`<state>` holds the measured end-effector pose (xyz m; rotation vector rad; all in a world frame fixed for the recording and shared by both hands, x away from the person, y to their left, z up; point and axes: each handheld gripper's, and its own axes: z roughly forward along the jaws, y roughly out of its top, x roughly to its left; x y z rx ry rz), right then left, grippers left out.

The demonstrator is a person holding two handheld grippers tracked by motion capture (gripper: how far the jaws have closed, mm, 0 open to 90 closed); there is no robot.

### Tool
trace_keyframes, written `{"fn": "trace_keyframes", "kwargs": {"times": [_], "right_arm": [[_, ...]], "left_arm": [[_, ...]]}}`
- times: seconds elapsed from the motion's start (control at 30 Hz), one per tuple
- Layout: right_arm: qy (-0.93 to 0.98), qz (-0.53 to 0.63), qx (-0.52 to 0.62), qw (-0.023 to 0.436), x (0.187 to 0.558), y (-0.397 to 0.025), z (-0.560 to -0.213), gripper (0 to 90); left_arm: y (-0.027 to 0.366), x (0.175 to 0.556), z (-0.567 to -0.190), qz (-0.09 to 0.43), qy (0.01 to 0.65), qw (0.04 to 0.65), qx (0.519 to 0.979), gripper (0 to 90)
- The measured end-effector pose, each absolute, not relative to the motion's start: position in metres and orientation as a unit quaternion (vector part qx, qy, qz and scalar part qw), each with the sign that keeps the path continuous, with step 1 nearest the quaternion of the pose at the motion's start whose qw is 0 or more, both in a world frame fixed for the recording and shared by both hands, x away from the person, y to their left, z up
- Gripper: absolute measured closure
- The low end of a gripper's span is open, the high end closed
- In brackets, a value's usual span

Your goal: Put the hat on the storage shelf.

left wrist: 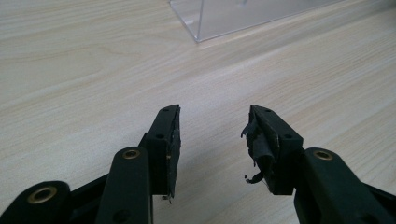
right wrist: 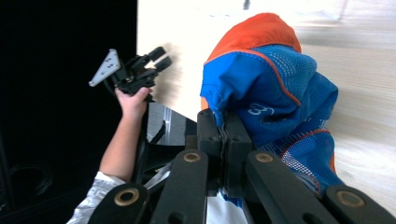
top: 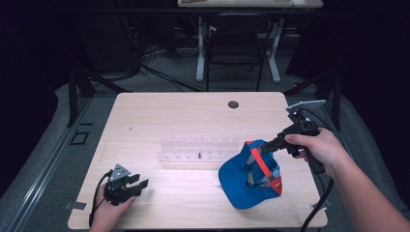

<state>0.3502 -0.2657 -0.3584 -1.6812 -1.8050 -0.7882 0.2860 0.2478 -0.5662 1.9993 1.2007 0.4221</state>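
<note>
High view: 1 blue cap [top: 241, 181], 2 grippers, 1 clear rack [top: 193, 150].

High view: fixed above the person's side, facing forward and down, far enough to take in the whole table [top: 193, 111] and the floor beyond; left gripper view: rides low over the tabletop, close, looking along its own parted jaws toward the corner of a clear rack [left wrist: 224, 18]; right gripper view: close, looking along its pressed-together jaws across the table to the left gripper [right wrist: 140, 70]. Shared: tabletop, rack [top: 198, 150], cap [top: 249, 176] [right wrist: 271, 88], left gripper [top: 126, 186].
</note>
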Motion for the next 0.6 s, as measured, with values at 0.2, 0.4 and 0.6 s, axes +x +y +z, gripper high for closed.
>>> {"fn": "trace_keyframes", "kwargs": {"times": [0.2, 0.4, 0.6], "right_arm": [[-0.663, -0.323, -0.611, 0.287, 0.349, -0.264, -0.352, 88.7], [-0.644, -0.36, -0.603, 0.303, 0.348, -0.258, -0.348, 88.8], [-0.644, -0.376, -0.59, 0.31, 0.348, -0.254, -0.346, 88.9]], "left_arm": [[0.248, 0.286, -0.566, 0.165, 0.47, 0.374, 0.782, 54.9], [0.248, 0.286, -0.566, 0.165, 0.471, 0.376, 0.781, 54.9], [0.248, 0.286, -0.566, 0.166, 0.47, 0.376, 0.781, 54.8]]}}
